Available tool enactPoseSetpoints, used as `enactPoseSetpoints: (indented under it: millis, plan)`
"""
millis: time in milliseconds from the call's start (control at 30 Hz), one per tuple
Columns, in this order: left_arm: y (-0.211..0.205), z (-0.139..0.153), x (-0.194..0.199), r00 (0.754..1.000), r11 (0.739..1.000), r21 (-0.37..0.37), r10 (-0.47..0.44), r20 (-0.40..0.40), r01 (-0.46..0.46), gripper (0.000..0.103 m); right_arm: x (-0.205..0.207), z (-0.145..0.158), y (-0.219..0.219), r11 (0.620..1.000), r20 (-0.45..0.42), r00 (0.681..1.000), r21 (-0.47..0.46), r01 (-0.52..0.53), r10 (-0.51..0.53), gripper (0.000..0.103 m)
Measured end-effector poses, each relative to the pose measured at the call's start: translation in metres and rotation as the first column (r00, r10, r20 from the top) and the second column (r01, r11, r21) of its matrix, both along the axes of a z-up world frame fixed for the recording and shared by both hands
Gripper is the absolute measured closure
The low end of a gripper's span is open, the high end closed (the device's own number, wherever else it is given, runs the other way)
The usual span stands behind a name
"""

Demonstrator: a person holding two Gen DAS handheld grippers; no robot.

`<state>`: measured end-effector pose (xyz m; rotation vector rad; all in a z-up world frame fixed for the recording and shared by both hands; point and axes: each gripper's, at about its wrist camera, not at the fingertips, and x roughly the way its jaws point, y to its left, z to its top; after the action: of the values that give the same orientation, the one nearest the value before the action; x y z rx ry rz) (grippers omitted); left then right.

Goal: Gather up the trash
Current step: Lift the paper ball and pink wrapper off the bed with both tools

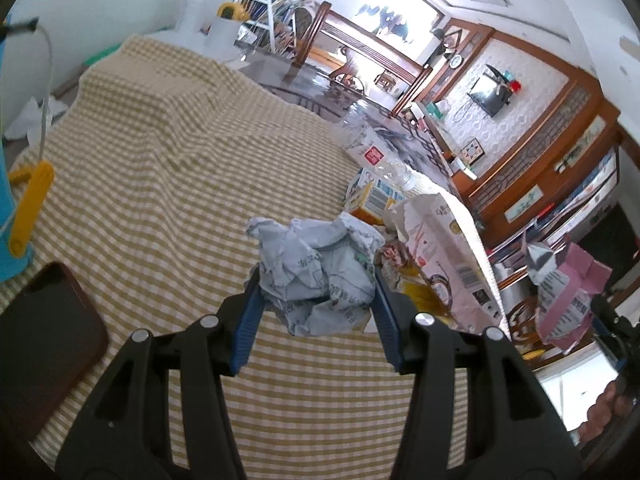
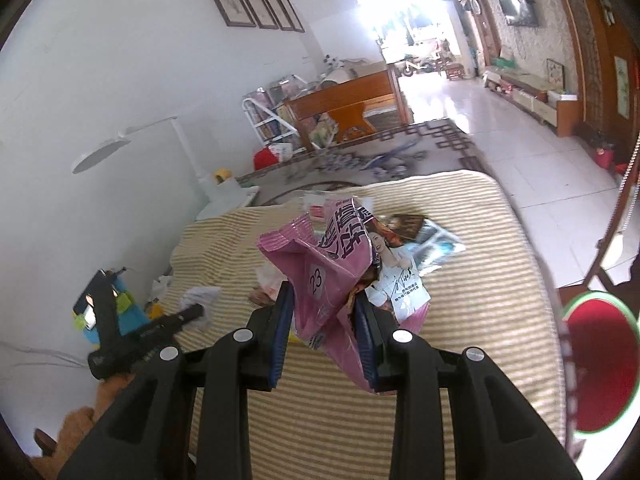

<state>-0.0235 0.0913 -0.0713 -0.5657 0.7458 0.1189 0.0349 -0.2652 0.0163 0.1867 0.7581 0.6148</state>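
The left tongs (image 1: 318, 286) hold a crumpled paper ball (image 1: 316, 272) clamped between the blue pads, just above the checked cloth of the table (image 1: 160, 160). The right tongs (image 2: 322, 322) grip a pink wrapper (image 2: 320, 276), also lifted above the table.

Carry both items steadily with the grip unchanged — the paper ball sits near the pad tips and could slip if pressure eases. Keep the wrapper's loose tail away from the remaining litter.

More trash lies at about 2 o'clock from the left tongs: a clear plastic bottle (image 1: 372, 152), a small carton (image 1: 372, 196) and a torn paper bag (image 1: 440, 256). At 9 o'clock stands a blue container (image 1: 8, 208) with a yellow handle — possibly the bin, though its contents are out of view.
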Motion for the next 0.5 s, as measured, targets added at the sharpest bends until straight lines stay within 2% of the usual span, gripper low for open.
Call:
enactPoseSetpoints:
  millis: [300, 400, 500]
  plan:
    - [-0.034, 0.01, 0.004, 0.998, 0.981, 0.18, -0.07, 0.009, 0.067, 0.054, -0.021, -0.001, -0.052, 0.998, 0.052, 0.998, -0.041, 0.047, -0.045, 0.073]
    - [-0.062, 0.014, 0.003, 0.991, 0.971, 0.204, -0.131, 0.024, 0.123, 0.054, -0.024, -0.002, -0.07, 0.997, 0.055, 0.996, -0.03, 0.067, -0.065, 0.073]
    - [-0.089, 0.018, 0.003, 0.983, 0.966, 0.197, -0.18, 0.048, 0.167, 0.054, -0.025, -0.003, -0.085, 0.996, 0.058, 0.994, -0.019, 0.092, -0.091, 0.073]
